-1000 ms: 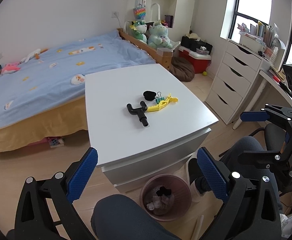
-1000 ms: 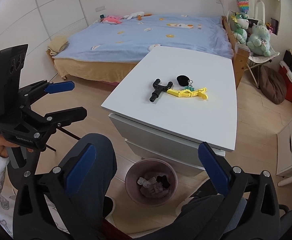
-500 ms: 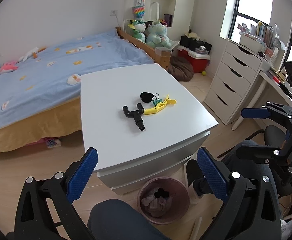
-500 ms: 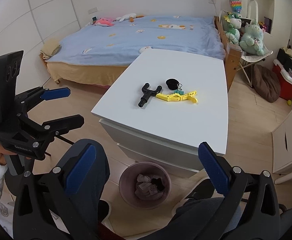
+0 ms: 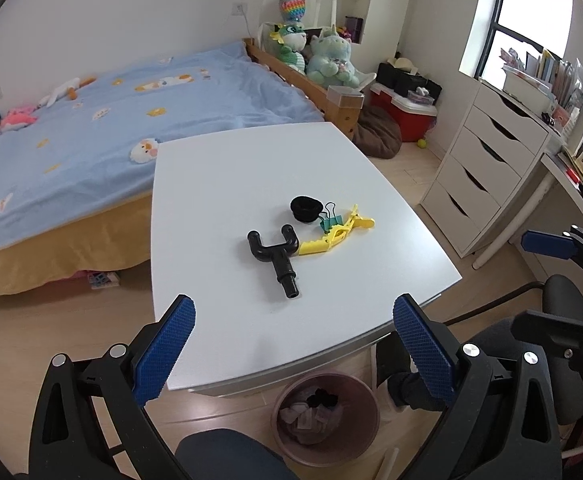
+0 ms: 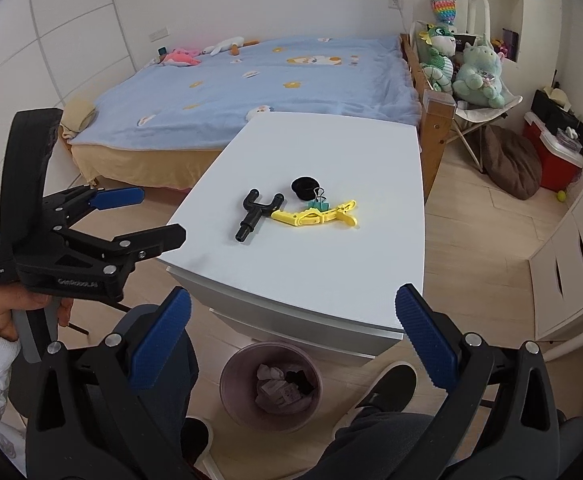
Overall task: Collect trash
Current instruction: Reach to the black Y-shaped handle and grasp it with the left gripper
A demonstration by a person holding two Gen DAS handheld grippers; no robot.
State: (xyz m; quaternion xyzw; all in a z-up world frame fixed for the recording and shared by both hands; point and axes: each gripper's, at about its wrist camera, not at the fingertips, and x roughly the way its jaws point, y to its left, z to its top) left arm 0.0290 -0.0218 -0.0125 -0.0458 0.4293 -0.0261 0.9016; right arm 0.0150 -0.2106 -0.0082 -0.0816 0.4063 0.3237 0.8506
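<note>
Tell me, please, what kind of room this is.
Most likely a child's bedroom: a bed with a blue cover, plush toys beside it, and a white drawer unit under the window.

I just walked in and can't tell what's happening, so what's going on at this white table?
A seated person holds a gripper in each hand; the left gripper and right gripper are both open and empty, hovering short of the white table. On it lie a black Y-shaped pipe fitting, a yellow clip, a green binder clip and a black round cap, none picked up yet. A pink waste bin with some trash inside stands on the floor below.
</note>
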